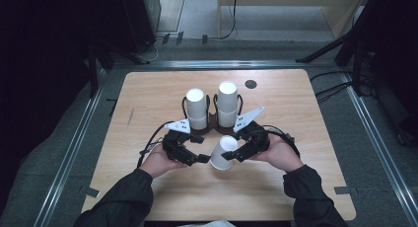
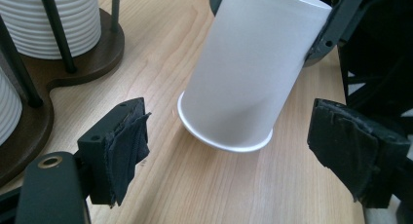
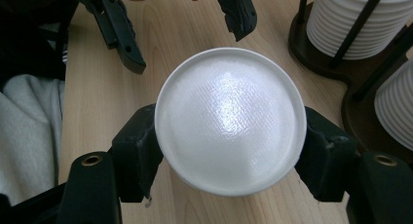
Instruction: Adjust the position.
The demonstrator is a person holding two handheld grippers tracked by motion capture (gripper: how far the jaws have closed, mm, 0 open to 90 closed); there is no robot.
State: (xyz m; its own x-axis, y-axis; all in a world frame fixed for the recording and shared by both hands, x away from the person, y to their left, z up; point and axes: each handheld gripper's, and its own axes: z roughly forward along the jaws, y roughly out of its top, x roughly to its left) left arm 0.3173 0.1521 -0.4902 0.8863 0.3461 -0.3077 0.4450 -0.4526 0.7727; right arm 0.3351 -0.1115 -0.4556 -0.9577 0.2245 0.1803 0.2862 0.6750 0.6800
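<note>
My right claw (image 3: 229,146) is clamped on a white paper cup (image 3: 229,119), upside down and tilted on the bench (image 1: 148,94) near the cup rack (image 1: 213,123). Left claw (image 2: 229,151) gapes wide, holding nothing. Cup's probably light and crushable, so I'd grip gently mid-wall.

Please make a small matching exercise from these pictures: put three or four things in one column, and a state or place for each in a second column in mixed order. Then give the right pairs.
Things
1. Single white paper cup
2. Left gripper
3. Right gripper
4. Dark brown wooden cup holder with thin black rods

States or places
A. Open, its jaws wide apart beside the cup
B. Upside down and tilted, one edge on the light wooden table
C. Carries two stacks of white cups
D. Closed on the cup near its flat base

Pairs: 1-B, 2-A, 3-D, 4-C
</note>
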